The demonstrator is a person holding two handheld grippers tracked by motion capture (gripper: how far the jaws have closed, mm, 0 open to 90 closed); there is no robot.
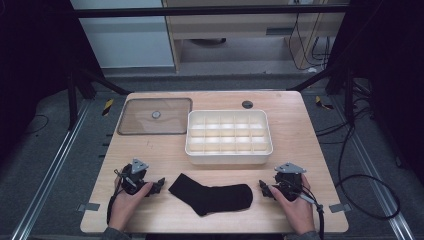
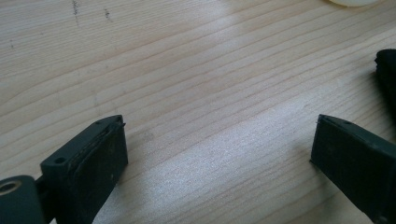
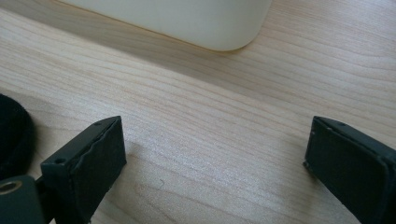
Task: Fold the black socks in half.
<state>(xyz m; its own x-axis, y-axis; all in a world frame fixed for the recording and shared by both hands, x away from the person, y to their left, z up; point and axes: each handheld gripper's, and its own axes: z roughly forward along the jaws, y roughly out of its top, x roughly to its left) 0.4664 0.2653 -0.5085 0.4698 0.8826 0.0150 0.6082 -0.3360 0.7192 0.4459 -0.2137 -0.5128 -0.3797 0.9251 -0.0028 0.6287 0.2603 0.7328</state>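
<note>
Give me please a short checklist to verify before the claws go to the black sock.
1. Left claw open, nothing between its jaws: ok.
2. Right claw open, nothing held: ok.
3. Sock lies flat between both claws, untouched: ok.
4. Divided box without lid, compartments look empty: ok.
5. Clear lid lies aside, left of the box: ok.
6. Whether the sock fits one compartment: cannot tell.

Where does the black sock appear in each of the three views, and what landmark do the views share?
High view: the black sock lies at the bottom centre, between the two grippers.
Left gripper view: its dark edge shows at the right border.
Right gripper view: its dark edge shows at the left border.
Shared landmark: the white divided box, whose corner appears at the top.
</note>
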